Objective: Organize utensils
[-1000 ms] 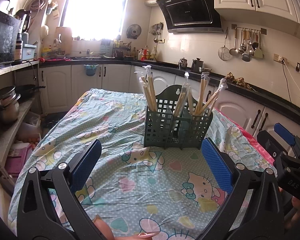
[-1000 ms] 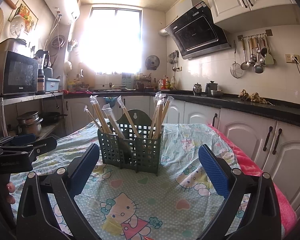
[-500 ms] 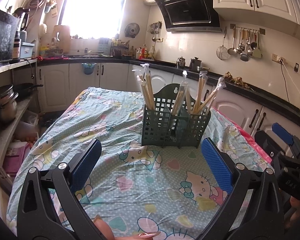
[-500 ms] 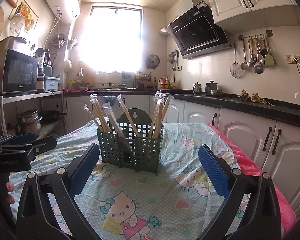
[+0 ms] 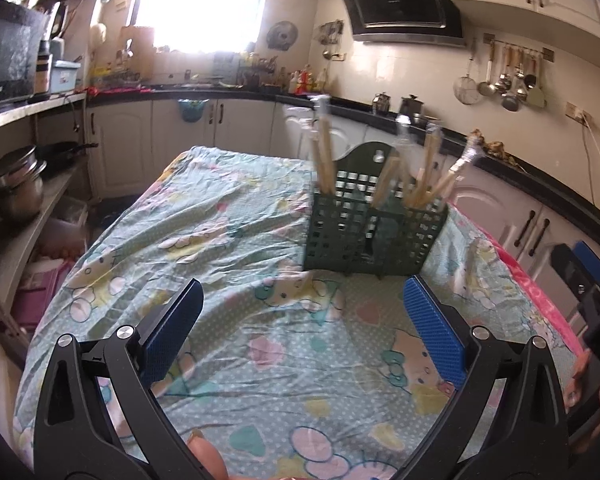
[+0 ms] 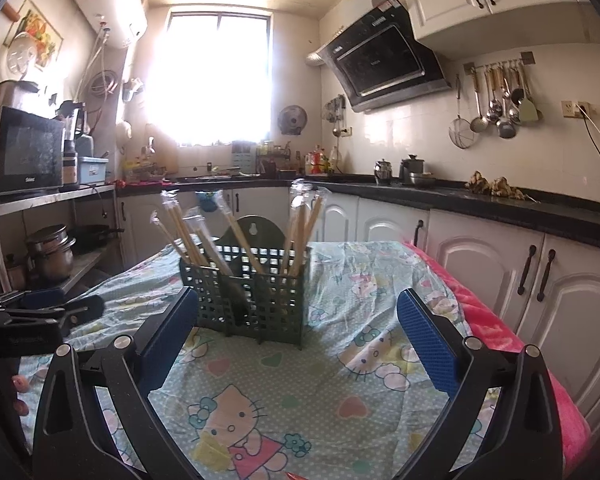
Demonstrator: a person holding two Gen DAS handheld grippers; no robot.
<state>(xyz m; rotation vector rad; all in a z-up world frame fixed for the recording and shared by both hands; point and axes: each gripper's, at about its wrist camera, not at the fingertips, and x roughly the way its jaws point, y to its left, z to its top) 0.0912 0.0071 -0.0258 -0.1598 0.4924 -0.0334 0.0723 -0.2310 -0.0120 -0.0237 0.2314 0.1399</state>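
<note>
While the green holder (image 5: pixel 374 236) with wrapped chopsticks (image 5: pixel 324 152) stands on the worktop (image 5: pixel 220 216), both grippers hover before it, fingers spread and empty. Only the right view shows the water heater (image 6: pixel 112 4); the left gripper (image 5: pixel 302 322) view shows the right gripper (image 5: pixel 592 300) at its edge.

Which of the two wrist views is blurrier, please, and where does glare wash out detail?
Left wrist view: motion blur smears the dark green plastic utensil caddy and its wrapped wooden chopsticks. Right wrist view: sharper caddy. Both views: the bright kitchen window is blown out.
</note>
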